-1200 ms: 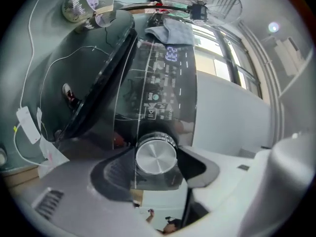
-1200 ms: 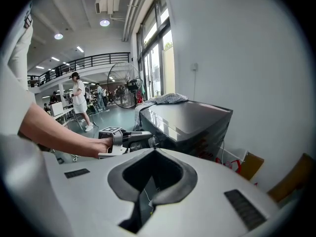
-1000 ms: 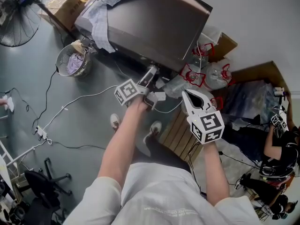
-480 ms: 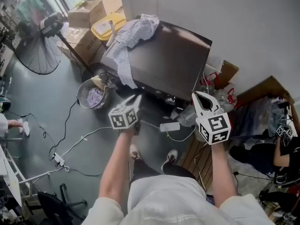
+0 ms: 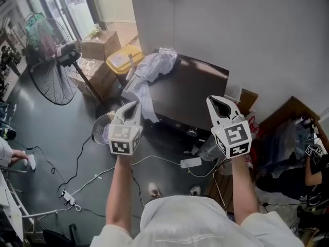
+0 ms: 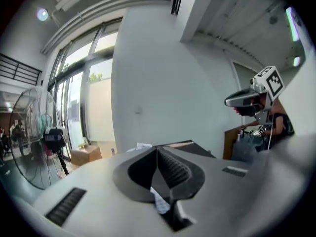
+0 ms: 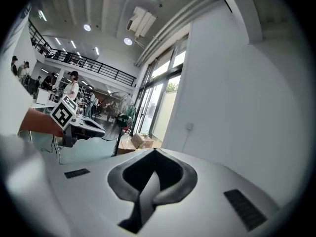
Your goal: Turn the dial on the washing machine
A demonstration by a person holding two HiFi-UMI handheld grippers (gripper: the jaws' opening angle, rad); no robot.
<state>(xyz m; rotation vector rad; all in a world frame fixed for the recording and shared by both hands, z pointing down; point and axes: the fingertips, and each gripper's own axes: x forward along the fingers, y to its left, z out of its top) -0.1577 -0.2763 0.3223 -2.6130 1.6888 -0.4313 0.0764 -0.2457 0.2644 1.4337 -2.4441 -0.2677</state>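
The washing machine, a dark-topped box, stands against the white wall with a pale cloth draped over its left corner. I cannot pick out its dial on the shadowed front panel. My left gripper is held up in the air in front of the machine's left side, jaws shut with nothing between them. My right gripper is raised at the same height in front of the machine's right corner, also shut and empty. Neither touches the machine.
A standing fan, cardboard boxes and a yellow-lidded tub stand at the left. A metal basket sits on the floor by the machine. Cables and a white adapter lie in front. A person sits at far right among clutter.
Both grippers have risen and pulled back from the machine's front panel. The left gripper, which was at the panel with open jaws, has shut. The head view has tilted up towards the wall.
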